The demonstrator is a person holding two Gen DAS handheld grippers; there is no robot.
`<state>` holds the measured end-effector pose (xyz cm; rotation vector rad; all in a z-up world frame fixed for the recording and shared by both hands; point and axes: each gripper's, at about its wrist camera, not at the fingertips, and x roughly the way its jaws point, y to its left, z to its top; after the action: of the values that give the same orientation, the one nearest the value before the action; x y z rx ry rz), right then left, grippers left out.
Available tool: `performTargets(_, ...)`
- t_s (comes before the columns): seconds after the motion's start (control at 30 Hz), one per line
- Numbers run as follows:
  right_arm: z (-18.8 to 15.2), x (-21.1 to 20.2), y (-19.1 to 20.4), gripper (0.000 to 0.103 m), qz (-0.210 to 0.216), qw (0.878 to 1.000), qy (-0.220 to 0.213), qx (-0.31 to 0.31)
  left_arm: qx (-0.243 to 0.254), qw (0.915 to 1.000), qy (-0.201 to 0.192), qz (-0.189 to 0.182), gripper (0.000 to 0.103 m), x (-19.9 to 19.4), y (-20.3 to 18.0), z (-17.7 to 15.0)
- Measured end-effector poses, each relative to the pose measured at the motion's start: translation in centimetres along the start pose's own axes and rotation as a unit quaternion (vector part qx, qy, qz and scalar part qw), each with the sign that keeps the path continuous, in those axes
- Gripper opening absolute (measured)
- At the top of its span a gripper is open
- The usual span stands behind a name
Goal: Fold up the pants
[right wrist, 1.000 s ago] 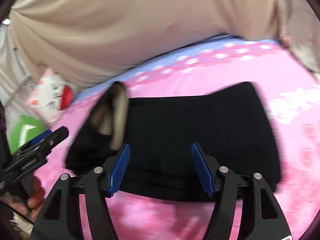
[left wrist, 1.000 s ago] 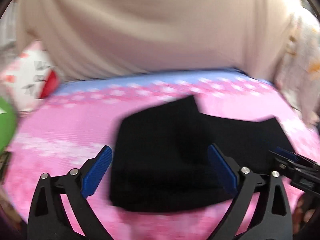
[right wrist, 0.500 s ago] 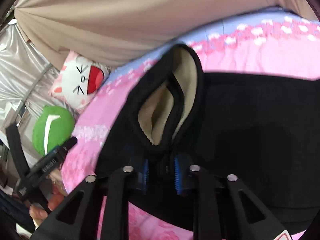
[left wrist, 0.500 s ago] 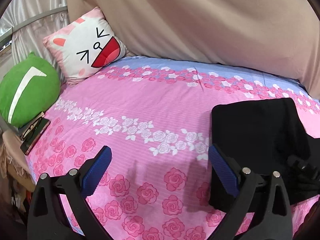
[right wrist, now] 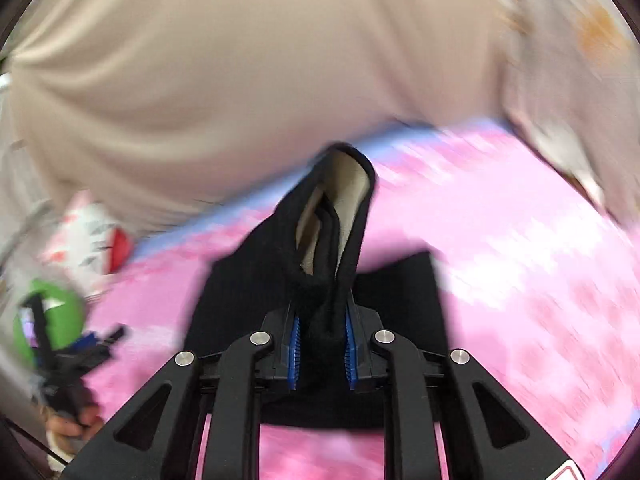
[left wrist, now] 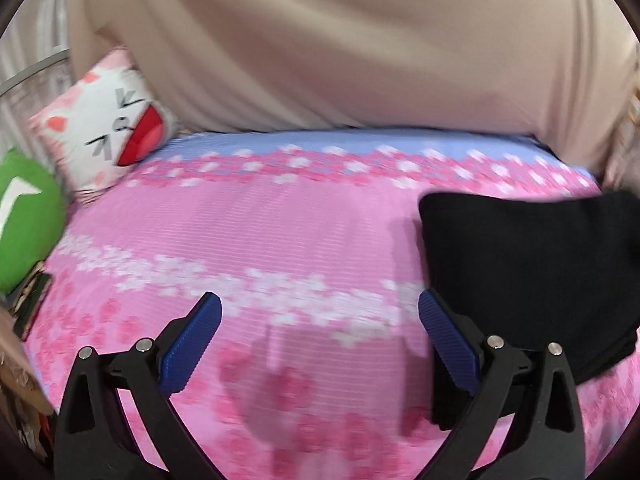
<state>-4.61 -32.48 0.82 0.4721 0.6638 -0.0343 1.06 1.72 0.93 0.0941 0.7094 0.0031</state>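
Presently, one pair of black knit pants with cream fleece lining [right wrist: 320, 296]: folded bulk lying on the pink rose-printed bed sheet [right wrist: 520, 300] beneath and beyond the right gripper [right wrist: 320, 354], one gathered edge standing up between its blue-padded jaws, which are nearly closed and pinch the cloth, lining showing in the raised loop; likely held so to carry that flap over for the next fold

Left gripper [left wrist: 320, 344]: jaws spread wide, nothing between them, bare sheet ahead; the pants [left wrist: 532, 276] sit just beyond its right-hand jaw, presumably kept clear while the right does the lifting

Beyond the left jaws, to their left: white cat-face cushion [left wrist: 108, 136], green round cushion [left wrist: 28, 220]

Change from a second earlier: right jaws then stood open over the flat pants and have since closed on them; left gripper has swung off the garment toward bare sheet
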Motion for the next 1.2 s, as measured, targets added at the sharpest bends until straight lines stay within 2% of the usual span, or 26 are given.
performTargets(0.07, -1.8, 2.5, -2.8, 0.019, -0.030, 0.998, 0.045, 0.021, 0.010, 0.9996, 0.014, -0.023, 0.097, 0.7, -1.9, -0.2)
performTargets(0.1, -2.5, 3.4, -3.6, 0.022, -0.032, 0.998, 0.056, 0.027, 0.013, 0.9991, 0.021, -0.034, 0.097, 1.0, -2.6, -0.3)
performTargets(0.17, -3.1, 3.1, -4.5, 0.025, -0.003, 0.998, 0.038, 0.052, 0.016, 0.9966, 0.046, -0.067, 0.097, 1.9, -4.1, -0.4)
performTargets(0.23, -2.6, 2.3, -4.3, 0.039, -0.004, 0.998, 0.030, 0.052, 0.006, 0.9937, 0.067, -0.089, 0.097, 2.7, -5.0, -0.4)
performTargets(0.3, -1.9, 1.5, -4.2, 0.059, -0.024, 0.999, 0.006, 0.045, -0.004, 0.9892, 0.089, -0.116, 0.097, 3.6, -5.6, -0.5)
performTargets(0.37, -1.5, 1.6, -4.6, 0.065, -0.023, 0.999, 0.005, 0.043, -0.016, 0.9852, 0.110, -0.130, 0.097, 4.7, -6.0, -0.7)
performTargets(0.47, -1.7, 3.4, -6.1, 0.066, -0.011, 0.998, 0.038, 0.058, -0.051, 0.9668, 0.158, -0.194, 0.097, 7.0, -6.2, -1.0)
performTargets(0.5, -2.0, 4.2, -6.4, 0.066, 0.002, 0.996, 0.051, 0.068, -0.066, 0.9517, 0.178, -0.241, 0.096, 8.0, -6.4, -1.2)
performTargets(0.53, -2.4, 4.5, -6.7, 0.065, 0.016, 0.995, 0.057, 0.076, -0.075, 0.9417, 0.191, -0.266, 0.093, 8.7, -6.4, -1.5)
performTargets(0.57, -2.7, 5.2, -6.8, 0.061, 0.034, 0.993, 0.063, 0.090, -0.080, 0.9412, 0.184, -0.272, 0.084, 8.9, -6.3, -1.5)
performTargets(0.6, -3.1, 5.6, -6.8, 0.050, 0.036, 0.993, 0.059, 0.095, -0.078, 0.9450, 0.171, -0.268, 0.062, 8.7, -6.2, -1.4)
performTargets(0.63, -3.2, 5.6, -6.4, 0.043, 0.044, 0.993, 0.052, 0.093, -0.079, 0.9432, 0.166, -0.277, 0.056, 8.5, -5.6, -1.2)
performTargets(0.67, -3.0, 5.4, -6.1, 0.035, 0.050, 0.994, 0.045, 0.091, -0.086, 0.9399, 0.161, -0.289, 0.039, 8.1, -5.0, -1.0)
performTargets(0.7, -2.8, 5.0, -5.3, 0.034, 0.053, 0.994, 0.038, 0.084, -0.093, 0.9359, 0.151, -0.304, 0.033, 7.5, -4.0, -0.6)
performTargets(0.77, -2.3, 4.3, -2.9, 0.033, 0.053, 0.997, 0.027, 0.054, -0.093, 0.9401, 0.133, -0.300, 0.024, 6.3, -2.4, -0.1)
performTargets(0.83, -2.0, 3.8, -0.2, 0.033, 0.064, 0.998, 0.021, 0.023, -0.082, 0.9535, 0.106, -0.270, 0.021, 4.5, -0.3, 0.3)
performTargets(0.87, -2.0, 3.7, 1.1, 0.033, 0.074, 0.997, 0.021, 0.013, -0.077, 0.9633, 0.087, -0.242, 0.020, 3.3, 1.1, 0.4)
performTargets(0.9, -2.2, 3.8, 2.0, 0.033, 0.083, 0.996, 0.024, 0.007, -0.073, 0.9708, 0.073, -0.216, 0.014, 2.5, 2.1, 0.4)
performTargets(0.93, -2.6, 4.1, 3.1, 0.033, 0.089, 0.996, 0.029, -0.002, -0.062, 0.9845, 0.050, -0.156, 0.014, 1.3, 3.7, 0.3)
performTargets(0.97, -3.0, 4.5, 3.6, 0.036, 0.083, 0.996, 0.033, -0.009, -0.050, 0.9931, 0.035, -0.100, 0.014, 0.7, 4.9, -0.1)
performTargets(1.03, -4.1, 5.6, 4.0, 0.046, 0.056, 0.997, 0.041, -0.023, -0.048, 0.9967, 0.046, -0.047, 0.016, 1.0, 6.9, -1.1)
performTargets(1.07, -4.7, 6.2, 3.7, 0.055, 0.025, 0.998, 0.044, -0.030, -0.057, 0.9954, 0.063, -0.044, 0.018, 1.7, 7.7, -1.6)
performTargets(1.13, -5.0, 6.3, 2.6, 0.058, -0.018, 0.998, 0.050, -0.021, -0.083, 0.9902, 0.099, -0.054, 0.018, 3.0, 9.0, -2.7)
performTargets(1.17, -5.0, 5.8, 1.4, 0.058, -0.010, 0.999, 0.052, 0.005, -0.092, 0.9880, 0.106, -0.064, 0.020, 3.2, 9.2, -3.0)
performTargets(1.2, -4.9, 5.1, 0.9, 0.059, 0.003, 0.998, 0.052, 0.023, -0.096, 0.9860, 0.109, -0.081, 0.031, 3.3, 9.1, -3.2)
